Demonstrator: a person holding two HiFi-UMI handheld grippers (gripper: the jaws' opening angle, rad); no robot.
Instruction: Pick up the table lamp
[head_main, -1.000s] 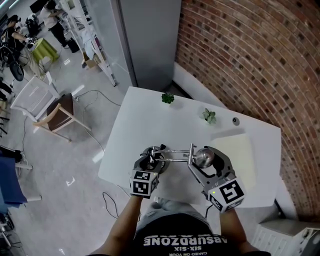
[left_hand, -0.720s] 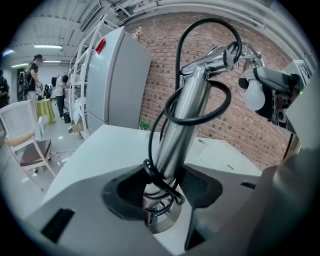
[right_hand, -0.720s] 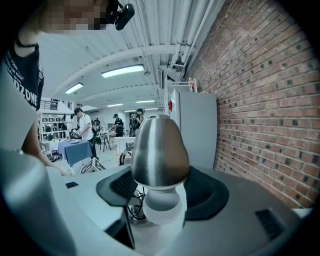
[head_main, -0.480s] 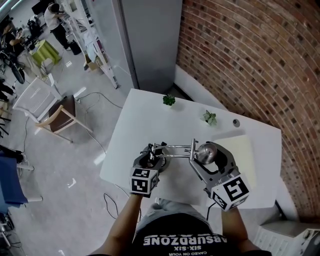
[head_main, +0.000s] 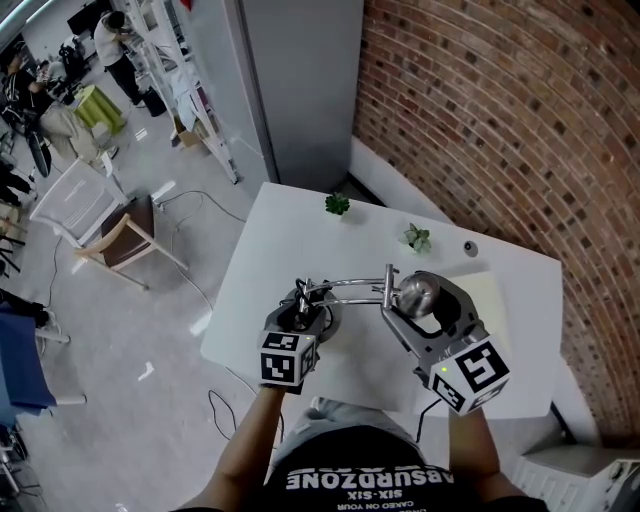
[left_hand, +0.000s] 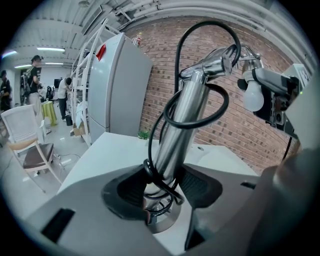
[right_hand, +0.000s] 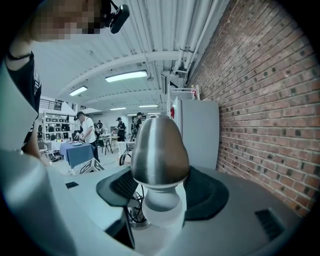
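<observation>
The table lamp is chrome, with a round base (left_hand: 161, 221), a slanted post (left_hand: 176, 131) wrapped in black cord (left_hand: 202, 106), a thin arm (head_main: 350, 287) and a bell-shaped head (head_main: 418, 293) with a white bulb (right_hand: 161, 210). It hangs above the white table (head_main: 262, 252). My left gripper (head_main: 303, 312) is shut on the post just above the base, its pads (left_hand: 129, 186) pressing both sides. My right gripper (head_main: 422, 302) is shut on the lamp head (right_hand: 159, 150), one pad on each side.
Two small green plants (head_main: 337, 201) (head_main: 418, 235) and a small dark knob (head_main: 471, 243) stand along the table's far edge. A pale mat (head_main: 492, 300) lies at the right. The brick wall (head_main: 500, 130) borders the right side; a chair (head_main: 110, 235) stands on the floor to the left.
Both grippers have risen together with the lamp, which now looks larger and a little farther up the head view. Both grips are unchanged.
</observation>
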